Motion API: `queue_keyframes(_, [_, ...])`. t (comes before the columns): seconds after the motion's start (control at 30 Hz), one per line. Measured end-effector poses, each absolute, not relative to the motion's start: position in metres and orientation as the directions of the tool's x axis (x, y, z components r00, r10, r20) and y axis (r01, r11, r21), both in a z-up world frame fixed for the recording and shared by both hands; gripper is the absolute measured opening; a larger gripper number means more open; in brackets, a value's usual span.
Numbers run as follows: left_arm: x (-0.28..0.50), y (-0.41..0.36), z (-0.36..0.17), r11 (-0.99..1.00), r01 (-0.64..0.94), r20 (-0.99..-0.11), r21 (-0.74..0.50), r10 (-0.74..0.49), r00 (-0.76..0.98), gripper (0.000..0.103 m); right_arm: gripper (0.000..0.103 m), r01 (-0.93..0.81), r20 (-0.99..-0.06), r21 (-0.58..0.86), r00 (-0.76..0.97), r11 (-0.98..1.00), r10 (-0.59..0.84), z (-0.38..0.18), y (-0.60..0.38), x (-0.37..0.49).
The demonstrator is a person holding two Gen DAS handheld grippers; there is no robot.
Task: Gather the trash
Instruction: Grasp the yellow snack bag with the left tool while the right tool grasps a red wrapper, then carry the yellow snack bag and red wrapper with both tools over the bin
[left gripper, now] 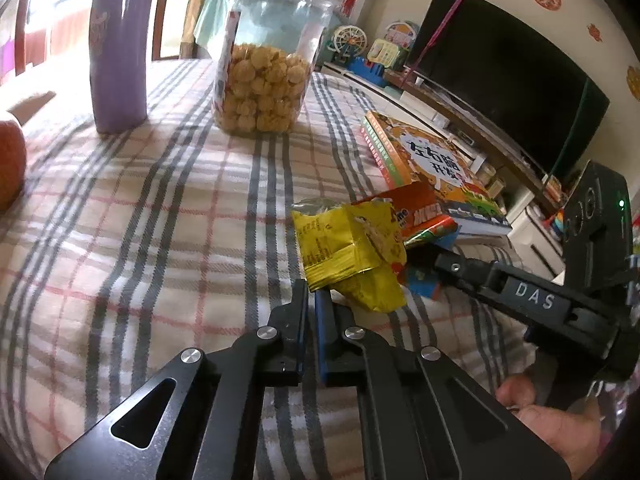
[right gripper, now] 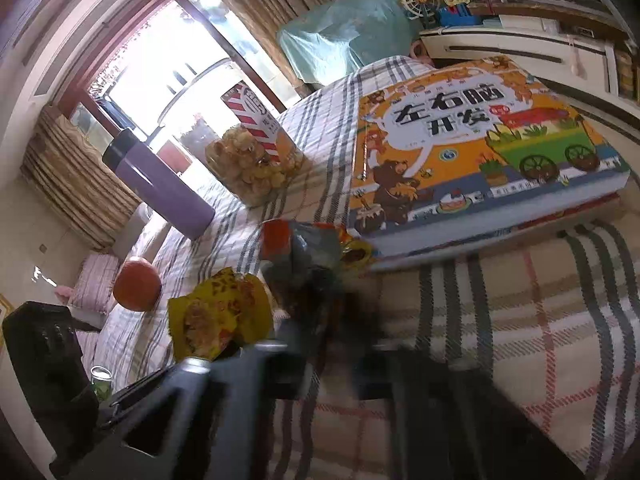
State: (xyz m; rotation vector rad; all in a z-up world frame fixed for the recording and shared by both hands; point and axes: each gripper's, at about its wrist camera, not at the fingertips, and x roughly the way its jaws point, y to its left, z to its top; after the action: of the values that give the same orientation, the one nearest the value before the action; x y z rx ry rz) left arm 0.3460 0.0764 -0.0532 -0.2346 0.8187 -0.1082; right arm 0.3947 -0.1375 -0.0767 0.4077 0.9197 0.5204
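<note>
the big picture book [right gripper: 472, 152] with the orange cover is the thing to steer by here; it lies flat on the plaid tablecloth [left gripper: 160, 240], stacked on another book at the table's edge nearest the dark television [left gripper: 508, 76].

just off the book's near corner sits the trash. a crumpled yellow wrapper [left gripper: 352, 252] is nipped at its lower edge by the left gripper [left gripper: 311, 292], whose two fingers are pressed together on the foil with no gap showing. right behind it, touching the book's corner, is an orange-red snack wrapper [left gripper: 416, 208]. the right gripper [left gripper: 424, 258] comes in from the book's side, its black arm marked with white letters, and its tip sits against that orange-red wrapper. in its own blurred view the fingers look drawn together with the wrapper [right gripper: 308, 248] bunched at their tip, so it seems to be pinching it, though the smear makes the contact hard to see. a hand [left gripper: 560, 428] grips that tool's handle, low and on the book's side.

farther from the book, across the cloth, stands a clear plastic jar [left gripper: 268, 56] half full of round golden snacks, and beside the jar a purple flask [left gripper: 116, 48]. an orange fruit [right gripper: 137, 285] rests well away from the book, toward the far edge of the table.
</note>
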Motion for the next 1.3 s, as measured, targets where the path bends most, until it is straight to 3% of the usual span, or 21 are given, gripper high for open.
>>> queue_keyframes(0.5, [0.264,0.055,-0.039,0.957,0.046,-0.690,-0.288,-0.240,0.683,0.002,0.002,-0.251,-0.603,0.552,0.538,0.795,0.589,-0.047,-0.195,0.325])
queue_keyframes(1.3, [0.197,-0.072,-0.029,0.925,0.274,-0.687,-0.264,-0.379,0.619,0.001,0.002,-0.138,-0.592,0.512,0.659,0.848,0.465,-0.031,-0.310,0.194])
